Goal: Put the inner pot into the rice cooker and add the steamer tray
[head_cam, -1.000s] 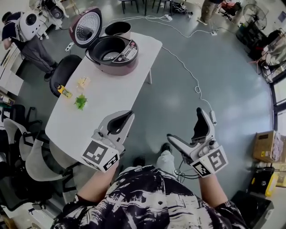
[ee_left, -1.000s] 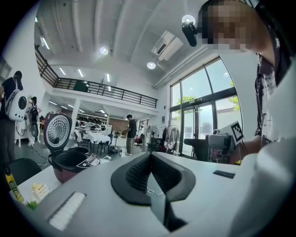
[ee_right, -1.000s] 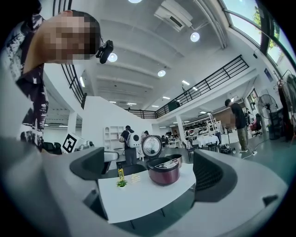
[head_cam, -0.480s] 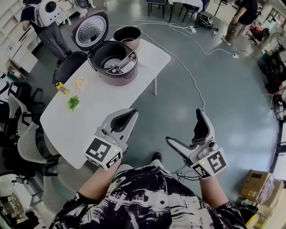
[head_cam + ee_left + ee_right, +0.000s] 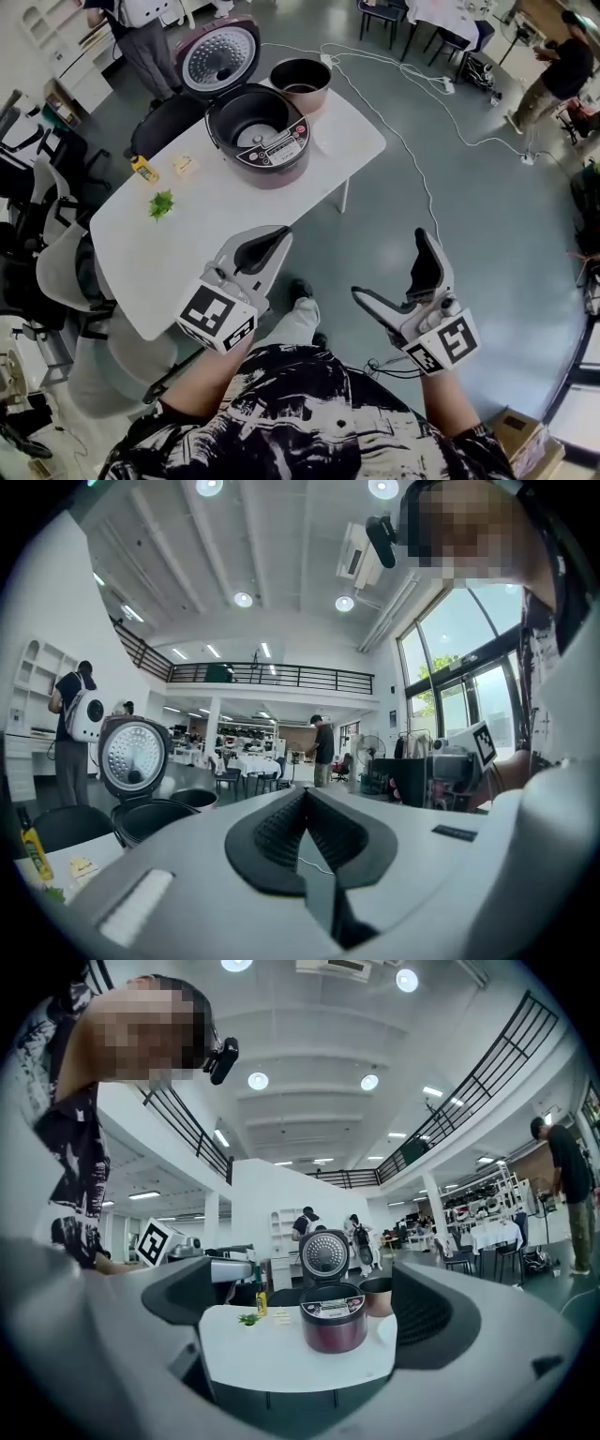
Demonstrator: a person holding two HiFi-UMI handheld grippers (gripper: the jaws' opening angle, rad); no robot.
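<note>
While both hands hang well short of everything on the table (image 5: 202,220), no part of the task is in hand yet. My left gripper (image 5: 270,242) has its jaws pressed together with nothing between them. The rice cooker (image 5: 258,131) stands well ahead of those jaws and off to their left, with its lid (image 5: 220,58) thrown back and its well empty.

The inner pot (image 5: 300,82) sits just past the cooker, on its right flank. It is upright with its mouth up, and it is close against the cooker's wall, though I can't tell whether the two touch.

My right gripper (image 5: 392,265) has its jaws spread wide and holds nothing. Along their line the cooker sits squarely between them, far ahead, with the pot toward the right-hand jaw.

The pot is round, so no axis matters; I would take it by the rim. My left jaws are nearer the table, but the pot is on the right side and my right jaws are already open, so I judge the right hand better placed. I can't make out the steamer tray in any view.
</note>
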